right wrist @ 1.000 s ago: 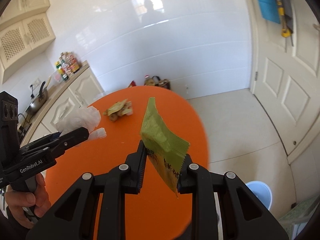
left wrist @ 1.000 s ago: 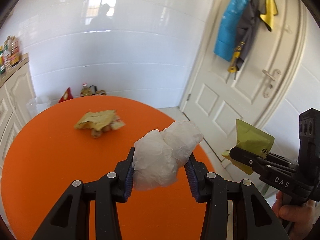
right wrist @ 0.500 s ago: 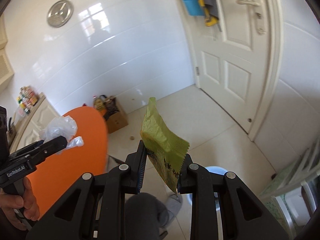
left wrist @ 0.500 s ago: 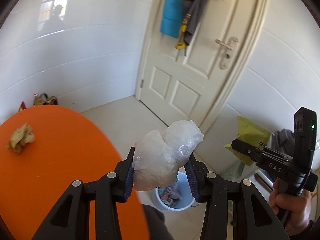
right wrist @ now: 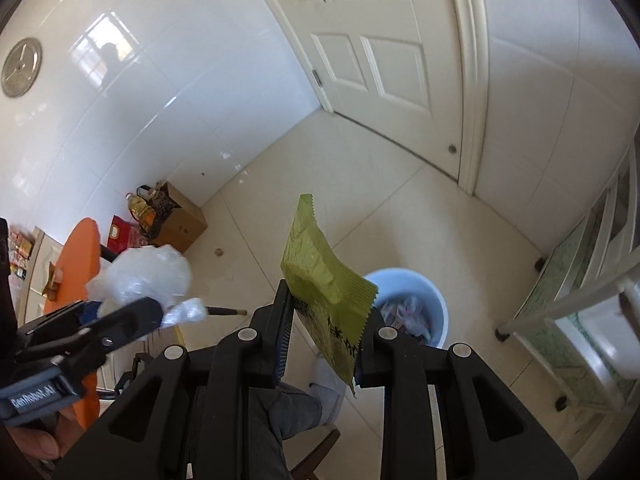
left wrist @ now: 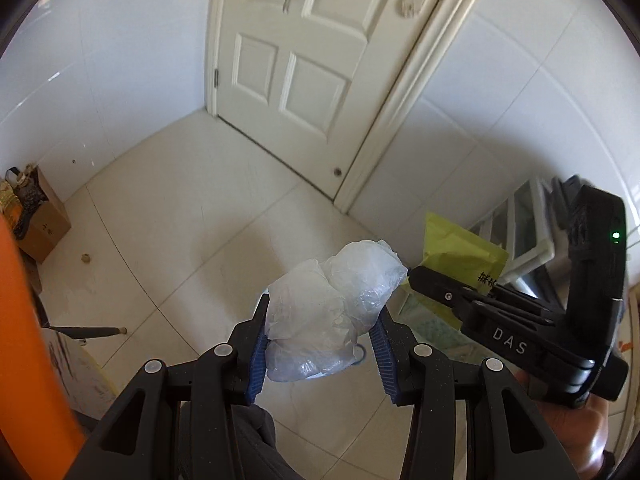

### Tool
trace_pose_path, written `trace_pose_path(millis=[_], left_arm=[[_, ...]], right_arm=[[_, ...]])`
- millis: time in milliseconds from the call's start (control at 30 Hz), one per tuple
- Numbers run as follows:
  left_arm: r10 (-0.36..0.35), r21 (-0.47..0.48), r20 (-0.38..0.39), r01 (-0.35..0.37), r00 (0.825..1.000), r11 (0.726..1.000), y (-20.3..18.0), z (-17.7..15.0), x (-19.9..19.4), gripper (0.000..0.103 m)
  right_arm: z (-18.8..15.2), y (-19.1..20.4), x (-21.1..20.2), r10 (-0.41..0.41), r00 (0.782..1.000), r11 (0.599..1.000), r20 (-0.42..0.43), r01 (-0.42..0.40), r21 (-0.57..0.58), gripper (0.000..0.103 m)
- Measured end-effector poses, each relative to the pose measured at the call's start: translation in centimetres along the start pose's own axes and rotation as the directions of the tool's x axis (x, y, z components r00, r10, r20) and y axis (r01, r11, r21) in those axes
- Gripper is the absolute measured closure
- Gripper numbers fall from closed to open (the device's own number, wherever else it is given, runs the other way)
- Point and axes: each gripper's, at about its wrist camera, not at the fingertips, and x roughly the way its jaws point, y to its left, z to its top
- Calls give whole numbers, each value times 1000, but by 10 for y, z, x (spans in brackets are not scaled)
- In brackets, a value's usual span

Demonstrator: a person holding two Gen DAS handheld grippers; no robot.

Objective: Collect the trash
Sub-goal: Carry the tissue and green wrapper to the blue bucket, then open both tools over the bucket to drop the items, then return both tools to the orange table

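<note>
Both views are swinging off the orange table (right wrist: 82, 248) since the earlier frames; it is now sitting at the far left edge, and floor and bin are filling the view. Left gripper (left wrist: 320, 344) is clamping a crumpled clear plastic bag (left wrist: 332, 312), thin, wrinkled, lumpy, bulging above the blue ribbed pads (left wrist: 258, 356). Right gripper (right wrist: 324, 340) is pinching a flat green snack wrapper (right wrist: 320, 280), glossy foil with serrated ends, standing tilted between narrow-set jaws. Grips are unchanged from before. Just beyond the right gripper's tips, slightly right, a round pale blue plastic bin (right wrist: 434, 298) is sitting on the tiled floor with mixed wrappers inside. Further left, a brown cardboard box (right wrist: 182, 226) is standing by the glossy white wall. Farthest, a white panelled door (left wrist: 304, 72).
</note>
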Motion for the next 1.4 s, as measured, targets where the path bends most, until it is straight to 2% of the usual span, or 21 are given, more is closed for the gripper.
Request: trace_pose_path(millis=[300,400,433,467,533,600,700,733,800,967,1267,1400], left_arm=[[-21,-10,-170,20,985,1000,9,64,101,58],[-6,-14,-218,3,976,1000,9,84,132,49],[2,-12,-228,-4,974,1000,11,86,140,41],[10,-9,-231,-12,973,1000,12,89,144,35],[26,-10,-232,-29,972,1000,14,96,152,28],[44,-16,-235,-49,971,999,20,101,155,17],[83,-9,-227,-87,970,996,21,108,163,17],[93,-8,-225,-97,970,995,21,107,164,16],[114,-9,-214,-119,970,993,19,109,162,12],[198,2,-161,-200,967,980,1,97,151,11],[188,-9,-70,-189,980,982,-17,62,87,11],[177,-18,2,-177,984,984,-11,40,35,11]], right_arm=[[9,-35,43,-1,999,993,-54,8,115,77],[12,-42,52,-11,997,991,-75,21,131,76],[13,-45,55,-15,997,990,-82,26,136,74],[13,-48,57,-19,996,989,-88,32,147,69],[13,-56,59,-34,995,984,-91,49,171,44],[12,-64,60,-24,996,980,-86,40,197,29],[10,-67,59,-37,996,978,-84,53,200,17],[9,-67,57,-43,996,978,-81,58,200,10],[9,-68,55,-67,995,976,-74,81,201,1],[5,-62,45,-99,994,976,-51,107,190,0],[6,-37,11,-93,996,981,20,88,171,0],[9,-16,-12,-79,995,988,63,70,140,0]])
